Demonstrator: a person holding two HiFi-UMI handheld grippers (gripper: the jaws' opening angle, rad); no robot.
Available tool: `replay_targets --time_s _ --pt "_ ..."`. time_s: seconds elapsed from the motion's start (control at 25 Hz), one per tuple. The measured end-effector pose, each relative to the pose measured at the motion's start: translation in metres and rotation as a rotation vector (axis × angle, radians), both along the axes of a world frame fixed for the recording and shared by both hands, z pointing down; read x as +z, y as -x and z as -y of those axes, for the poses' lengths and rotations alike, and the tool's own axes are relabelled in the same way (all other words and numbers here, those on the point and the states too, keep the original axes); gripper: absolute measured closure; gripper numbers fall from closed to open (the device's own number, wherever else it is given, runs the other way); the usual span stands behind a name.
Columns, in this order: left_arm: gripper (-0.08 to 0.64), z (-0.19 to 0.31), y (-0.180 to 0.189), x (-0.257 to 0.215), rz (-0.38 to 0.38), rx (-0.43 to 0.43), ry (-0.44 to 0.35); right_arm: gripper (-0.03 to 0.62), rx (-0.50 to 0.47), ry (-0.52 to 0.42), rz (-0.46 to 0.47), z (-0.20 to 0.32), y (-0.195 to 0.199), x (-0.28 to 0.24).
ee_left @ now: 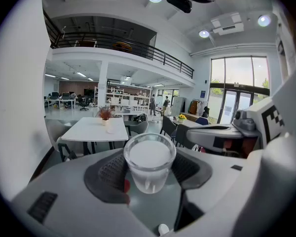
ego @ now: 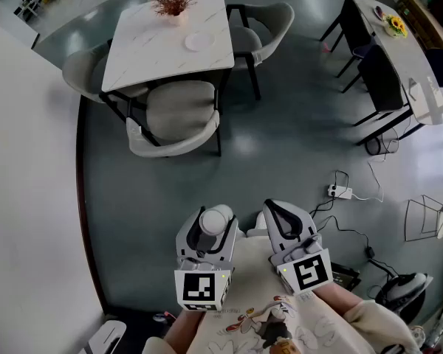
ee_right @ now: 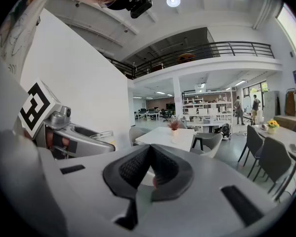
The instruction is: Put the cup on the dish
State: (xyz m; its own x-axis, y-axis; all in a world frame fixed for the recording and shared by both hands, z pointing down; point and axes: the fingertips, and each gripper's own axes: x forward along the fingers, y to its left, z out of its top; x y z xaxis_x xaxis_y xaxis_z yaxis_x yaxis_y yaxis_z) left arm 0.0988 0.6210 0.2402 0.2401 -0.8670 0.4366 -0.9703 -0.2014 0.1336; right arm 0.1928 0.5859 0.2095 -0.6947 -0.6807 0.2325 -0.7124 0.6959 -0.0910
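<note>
The cup (ee_left: pixel 150 164) is not on the dish. It sits upright in the left claw (ego: pixel 214 224), in the air over the floor and well short of the worktop (ego: pixel 144 54), on the side where the nearest chair stands. It is one clear, round tumbler that tapers downward, with a thick rim and a pale inside. The left claw's jaws stand wide, and their dark ribbed pads (ee_left: pixel 108 174) press the cup's wall from both sides. The claw is held roughly level and aimed at the worktop.

The right claw (ee_right: pixel 149 168) is at the same remove from the worktop, also level and aimed toward it. Its two black ribbed pads meet at the tips and grip nothing. Each claw has a smooth grey shell and carries one white cube with black square markers, two cubes in all. Cream printed sleeves show behind them.

The dish (ego: pixel 198 41) is one small, round, white plate. It lies flat on the worktop near the right edge, as the head view shows it. The worktop is square with a white, faintly veined marble top on dark legs. One tuft of reddish dried stems (ego: pixel 173 1) stands at its far edge. At least three grey shell chairs (ego: pixel 175 122) surround it on the glossy grey floor.
</note>
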Motion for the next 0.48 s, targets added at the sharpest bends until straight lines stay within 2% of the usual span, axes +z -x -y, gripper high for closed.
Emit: replay_targets --time_s 0.48 --pt "0.29 -0.0086 0.0101 0.0022 -0.013 -0.001 0.007 0.588 0.025 0.017 -0.006 -0.0028 -0.0016 0.0058"
